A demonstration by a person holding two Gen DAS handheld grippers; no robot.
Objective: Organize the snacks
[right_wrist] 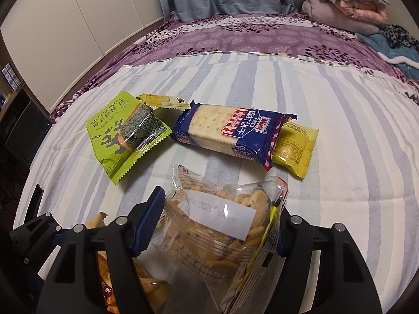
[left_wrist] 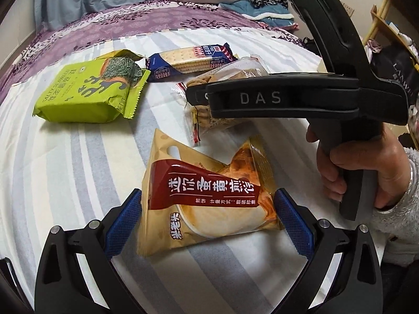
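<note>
In the left wrist view a tan and red cracker bag [left_wrist: 209, 204] lies on the striped sheet [left_wrist: 78, 183]. My left gripper [left_wrist: 209, 209] has a blue pad pressed against each side of it. In the right wrist view my right gripper [right_wrist: 214, 230] is shut on a clear bag of small biscuits [right_wrist: 217, 225]; the left pad [right_wrist: 149, 225] touches it and the bag hides the right pad. From the left wrist view, the right gripper [left_wrist: 192, 95] reaches over that clear bag [left_wrist: 207, 120], with a hand [left_wrist: 366, 172] on its handle. The tan bag [right_wrist: 112, 282] shows under the right gripper's left finger.
A green seaweed pack [right_wrist: 123, 136] lies at the left and a blue soda cracker pack [right_wrist: 230, 133] in the middle. A yellow packet [right_wrist: 293, 149] lies under the blue pack and another [right_wrist: 159, 100] lies behind. A purple bedspread [right_wrist: 235, 36] and folded blankets [right_wrist: 345, 10] lie beyond.
</note>
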